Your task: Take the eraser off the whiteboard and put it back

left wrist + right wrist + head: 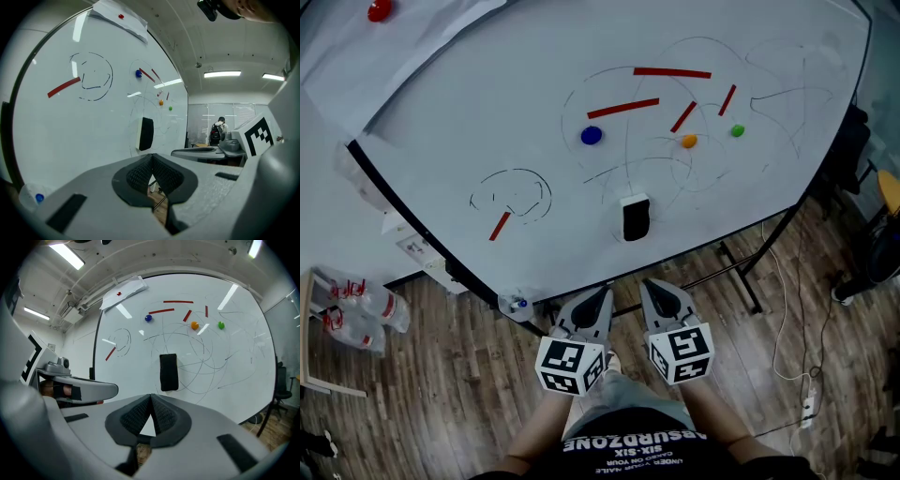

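The eraser [635, 217] sits on the whiteboard [441, 159], in its lower middle part. It is upright, with the long side running up and down, among thin pen curves [712, 178] and below the orange magnet [688, 142]. It is well apart from both tongs. The left tongs [151, 157] are closed, pad against pad, with nothing between them. The right tongs [151, 397] are closed and empty in the same way. We hold them side by side near our body, pointing toward the board.

This scene fits two stages: the eraser is waiting to be taken off, or it is already set back in its place. We cannot tell which one.

We judge the eraser to be small and light. It is a dark block, and the left gripper view shows a paler layer on the side that meets the board. The dark body looks stiff enough for a firm squeeze, while the paler layer is probably softer. It hangs on the board with no ledge under it, so we suppose a magnet holds it. It may therefore resist a little when pulled, and it may slide on the smooth surface when pushed sideways.

For any grasp, the two long sides seem the best place, near the middle of the height and with the pads on the dark body. A hold near one end could let it tilt.
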